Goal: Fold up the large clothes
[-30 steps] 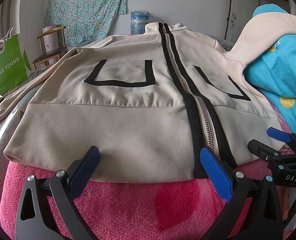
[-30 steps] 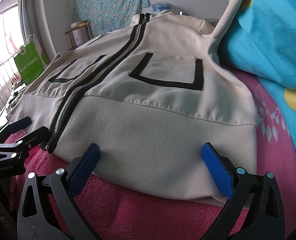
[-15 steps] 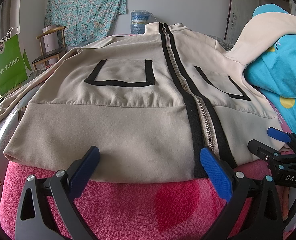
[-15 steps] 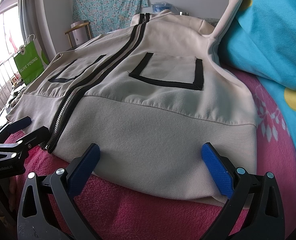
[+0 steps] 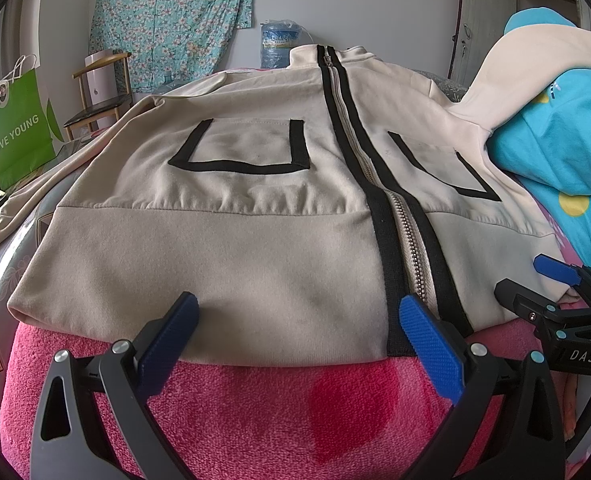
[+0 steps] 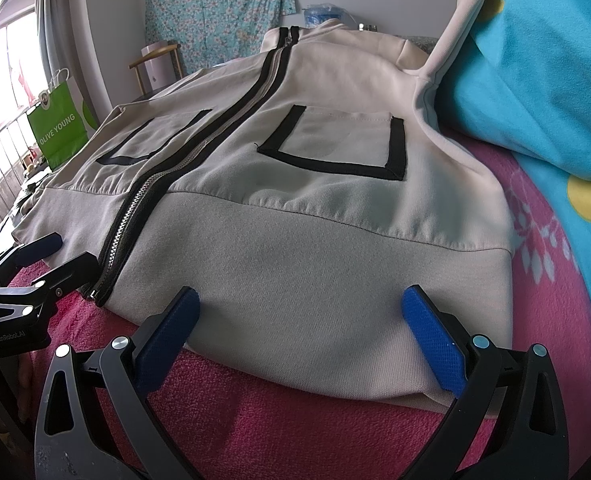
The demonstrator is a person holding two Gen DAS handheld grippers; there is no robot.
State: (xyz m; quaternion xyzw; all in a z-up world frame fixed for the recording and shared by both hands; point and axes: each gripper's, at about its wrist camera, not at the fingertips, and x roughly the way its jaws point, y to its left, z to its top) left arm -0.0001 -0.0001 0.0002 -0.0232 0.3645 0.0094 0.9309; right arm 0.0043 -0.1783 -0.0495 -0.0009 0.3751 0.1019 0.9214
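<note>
Nothing is seen to have moved since earlier; the jacket (image 5: 231,240) lies flat on the pink blanket (image 5: 255,408), hem at 6 o'clock, where the wide-open, empty left gripper (image 5: 295,328) and right gripper (image 6: 299,324) are best closed squarely.

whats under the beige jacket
A pink blanket shows below the jacket hem, and continues along its right side in the right wrist view. How far it extends beneath is covered by the jacket.

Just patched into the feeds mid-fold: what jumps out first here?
A beige jacket with a black-edged zipper lies spread flat on a pink blanket, hem toward both cameras. Both tongs, left and right, sit open at that hem. A bright green OLIVE YOUNG bag stands far left.
</note>
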